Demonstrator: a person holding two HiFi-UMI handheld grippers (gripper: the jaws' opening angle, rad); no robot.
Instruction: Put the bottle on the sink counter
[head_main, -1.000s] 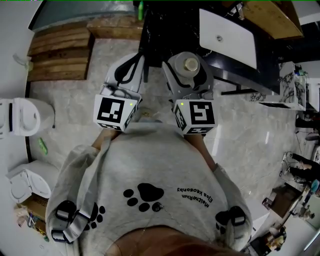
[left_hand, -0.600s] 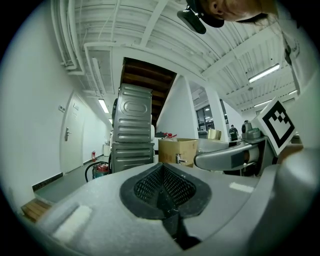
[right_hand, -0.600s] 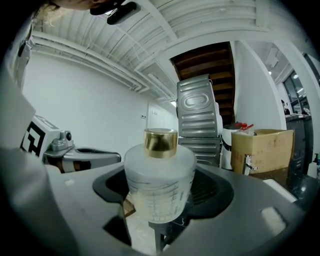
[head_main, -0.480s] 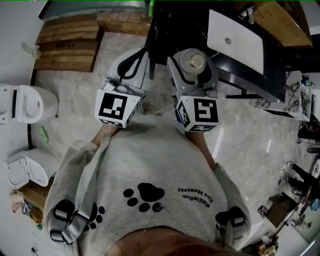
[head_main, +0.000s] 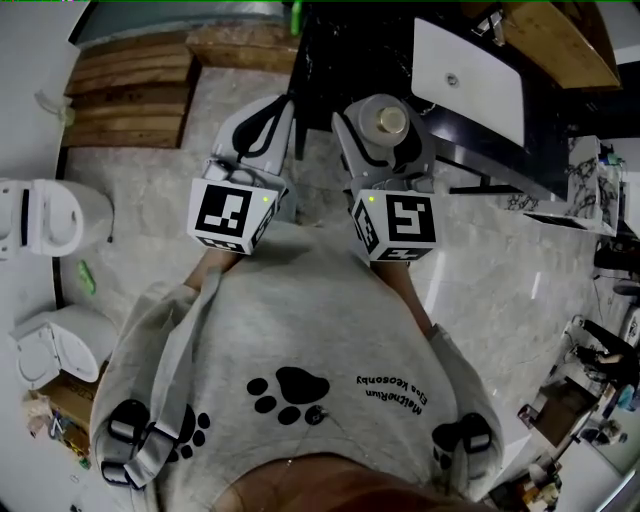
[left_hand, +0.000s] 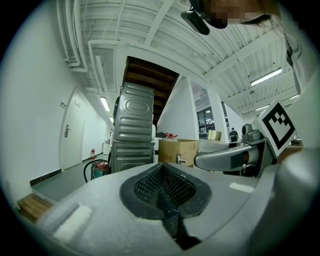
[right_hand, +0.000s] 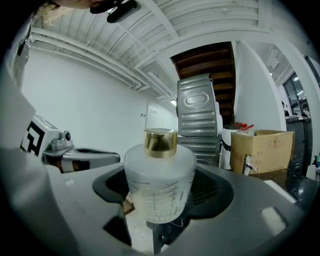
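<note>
Right gripper (head_main: 386, 142) is pinching the bottle (right_hand: 159, 176), jaws spread wide around its frosted body, gold cap (right_hand: 160, 143) on top, sitting upright. Left gripper (left_hand: 163, 199) has its jaws pressed together with nothing in them, and hangs just beside the right one, about level with it. From the head view the bottle is up in the air right at the near edge of the dark sink counter (head_main: 330, 55), not resting on it. The white basin (head_main: 470, 72) is further along that counter. Pale marble floor (head_main: 150, 215) underneath, wooden steps (head_main: 130, 90) off to the left, toilet (head_main: 40, 218) near the left wall.
</note>
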